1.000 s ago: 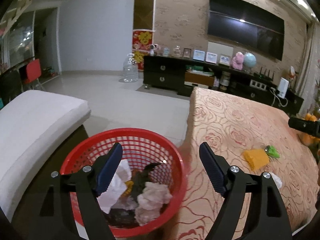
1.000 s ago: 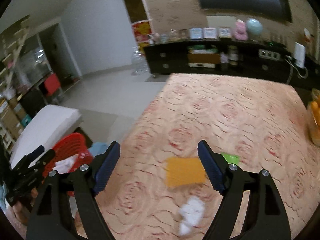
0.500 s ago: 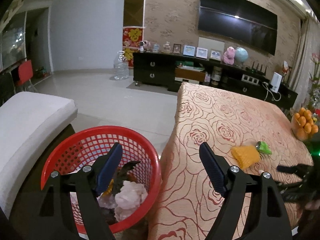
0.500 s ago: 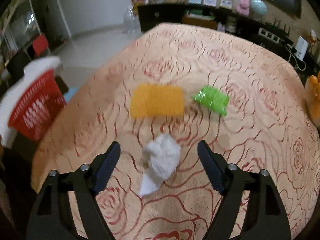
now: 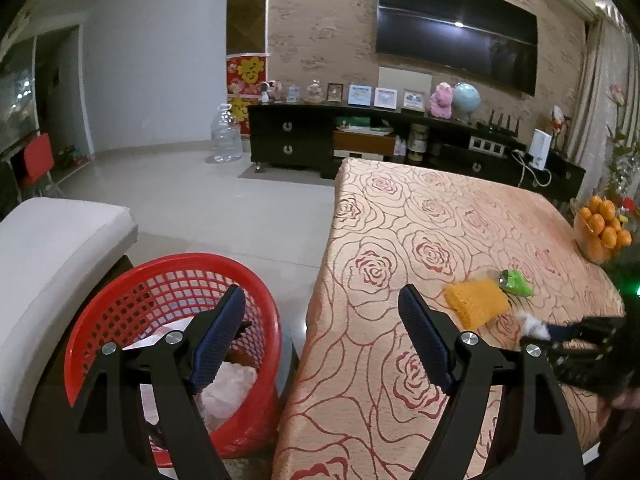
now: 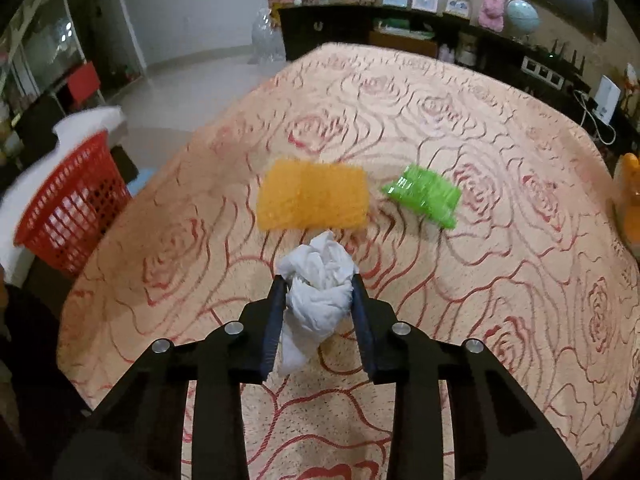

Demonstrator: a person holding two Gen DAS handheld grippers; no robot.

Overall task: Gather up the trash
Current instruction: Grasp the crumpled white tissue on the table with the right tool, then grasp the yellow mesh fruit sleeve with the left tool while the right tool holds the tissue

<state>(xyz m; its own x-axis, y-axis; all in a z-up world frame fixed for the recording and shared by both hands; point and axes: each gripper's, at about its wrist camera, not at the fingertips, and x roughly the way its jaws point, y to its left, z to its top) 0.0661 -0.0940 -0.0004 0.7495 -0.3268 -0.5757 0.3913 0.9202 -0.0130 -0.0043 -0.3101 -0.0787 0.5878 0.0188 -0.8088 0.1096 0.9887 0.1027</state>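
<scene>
A crumpled white tissue (image 6: 318, 284) lies on the rose-patterned tablecloth (image 6: 480, 300), and my right gripper (image 6: 319, 284) is shut on it, both pads pressing its sides. Just beyond it are an orange sponge (image 6: 312, 195) and a green wrapper (image 6: 424, 194). In the left wrist view the same tissue (image 5: 532, 326) shows at the tip of the right gripper (image 5: 538, 330), near the sponge (image 5: 476, 306) and wrapper (image 5: 516, 282). My left gripper (image 5: 320, 312) hangs open with nothing between its fingers, between the red basket (image 5: 120, 292) and the table edge. The basket holds crumpled paper.
The red basket (image 6: 68, 204) stands on the floor left of the table beside a white cushioned seat (image 5: 48, 248). A bowl of oranges (image 5: 600, 232) sits at the table's far right. A dark TV cabinet (image 5: 360, 144) and a water jug (image 5: 226, 136) stand across the tiled floor.
My right gripper dropped toward the table and shut on the white tissue. My left gripper drifted right, from over the basket toward the table edge, still open.
</scene>
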